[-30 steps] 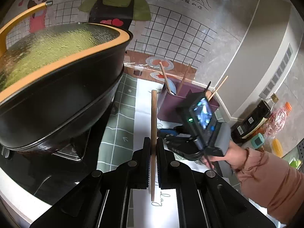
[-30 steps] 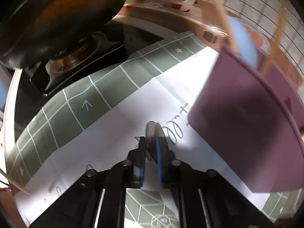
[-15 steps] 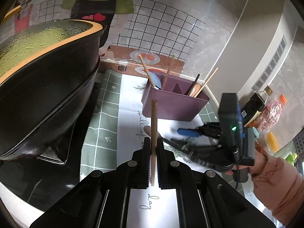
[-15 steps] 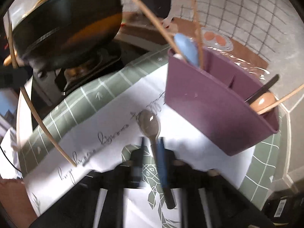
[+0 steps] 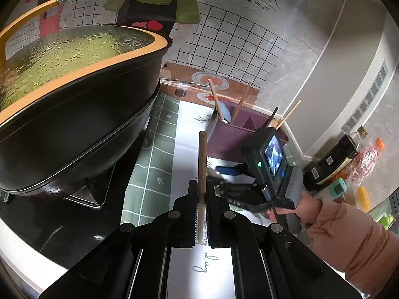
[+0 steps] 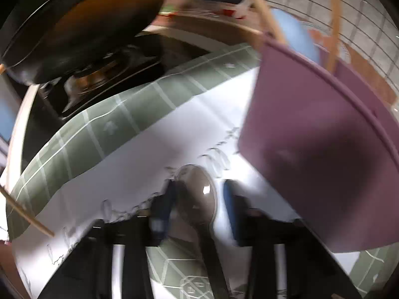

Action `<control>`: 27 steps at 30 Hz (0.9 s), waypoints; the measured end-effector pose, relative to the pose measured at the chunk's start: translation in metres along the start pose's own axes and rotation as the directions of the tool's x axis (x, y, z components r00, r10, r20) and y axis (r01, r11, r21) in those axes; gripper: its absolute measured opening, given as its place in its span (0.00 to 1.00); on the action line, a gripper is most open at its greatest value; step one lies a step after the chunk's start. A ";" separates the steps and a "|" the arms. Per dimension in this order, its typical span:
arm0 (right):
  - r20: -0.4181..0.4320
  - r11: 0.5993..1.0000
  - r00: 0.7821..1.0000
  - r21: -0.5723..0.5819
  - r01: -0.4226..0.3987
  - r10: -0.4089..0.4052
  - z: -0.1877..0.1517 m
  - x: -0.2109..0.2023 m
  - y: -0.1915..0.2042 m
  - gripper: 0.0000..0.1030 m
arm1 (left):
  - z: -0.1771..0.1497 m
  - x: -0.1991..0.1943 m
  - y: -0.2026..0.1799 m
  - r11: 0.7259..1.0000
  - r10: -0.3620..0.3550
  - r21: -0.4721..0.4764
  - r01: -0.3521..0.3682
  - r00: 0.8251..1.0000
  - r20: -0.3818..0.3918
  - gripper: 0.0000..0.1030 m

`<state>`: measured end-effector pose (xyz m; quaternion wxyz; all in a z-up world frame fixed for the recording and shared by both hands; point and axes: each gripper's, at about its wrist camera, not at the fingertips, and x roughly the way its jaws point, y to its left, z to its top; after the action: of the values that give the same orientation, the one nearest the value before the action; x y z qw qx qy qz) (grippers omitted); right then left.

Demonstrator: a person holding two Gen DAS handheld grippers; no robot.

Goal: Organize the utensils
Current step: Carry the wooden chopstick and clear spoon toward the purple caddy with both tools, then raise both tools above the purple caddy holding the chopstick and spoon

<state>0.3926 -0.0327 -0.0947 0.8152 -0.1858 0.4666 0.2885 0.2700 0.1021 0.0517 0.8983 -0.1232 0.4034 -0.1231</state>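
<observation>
My left gripper (image 5: 202, 189) is shut on a wooden chopstick (image 5: 202, 159), which stands up between its pads. To the right, a person's hand holds my right gripper (image 5: 224, 178) low over the white mat, just in front of the purple utensil holder (image 5: 239, 137). In the right wrist view a grey-brown spoon (image 6: 197, 182) lies on the mat with its bowl between the blue pads (image 6: 230, 199). The jaws of the right gripper (image 6: 198, 199) are closing, with a gap still showing on the right side. The holder (image 6: 311, 137) contains chopsticks and a blue spoon (image 5: 224, 113).
A large black wok (image 5: 74, 114) with an orange-rimmed lid sits on the stove at left, overhanging the green checked mat (image 5: 154, 164). Bottles (image 5: 331, 159) and packets stand at the right by the wall. A tiled wall rises close behind the holder.
The right gripper was shut on the spoon's bowl, then let go and pulled back. Now it is low again, its jaws apart around the bowl. The left gripper still holds the chopstick.
</observation>
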 end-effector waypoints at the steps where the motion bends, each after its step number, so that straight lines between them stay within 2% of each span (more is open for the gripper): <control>1: 0.002 1.000 1.000 0.018 0.000 0.000 -0.002 -0.003 -0.004 0.27 | 0.000 0.001 0.000 1.000 -0.002 0.000 0.002 1.000 -0.003 0.06; 5: 0.037 0.997 0.999 0.079 0.017 -0.020 -0.013 -0.026 -0.015 0.26 | 0.001 0.006 -0.005 1.000 -0.017 0.014 0.017 1.000 -0.014 0.06; 10: 0.122 0.988 0.992 0.154 0.015 -0.034 -0.030 -0.083 -0.022 0.26 | 0.003 0.011 -0.020 0.997 -0.049 0.053 0.050 0.998 -0.026 0.06; 14: 0.199 0.980 0.977 0.197 0.034 -0.074 -0.040 -0.132 -0.021 0.26 | 0.011 0.012 -0.038 0.992 -0.081 0.095 0.083 0.996 -0.019 0.06; 17: 0.262 0.972 0.957 0.225 0.063 -0.123 -0.038 -0.167 -0.022 0.27 | 0.026 0.007 -0.059 0.983 -0.113 0.148 0.111 0.994 0.002 0.06; 19: 0.311 0.967 0.937 0.240 0.084 -0.159 -0.029 -0.192 -0.022 0.27 | 0.041 0.002 -0.075 0.974 -0.136 0.185 0.130 0.991 0.018 0.06; 22: 0.403 0.960 0.889 0.254 0.121 -0.219 -0.007 -0.240 -0.028 0.27 | 0.077 -0.011 -0.103 0.956 -0.165 0.252 0.147 0.985 0.051 0.06; 25: 0.492 0.950 0.827 0.275 0.148 -0.271 0.020 -0.285 -0.037 0.27 | 0.116 -0.028 -0.127 0.944 -0.172 0.304 0.128 0.977 0.125 0.06; 27: 0.551 0.940 0.773 0.291 0.176 -0.315 0.038 -0.313 -0.043 0.27 | 0.142 -0.041 -0.142 0.937 -0.191 0.325 0.126 0.966 0.174 0.06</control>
<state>0.3206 -0.1364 0.1970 0.9656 -0.0539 0.1910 0.1679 0.3336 -0.0005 0.2171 0.9299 -0.0241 0.2738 -0.2444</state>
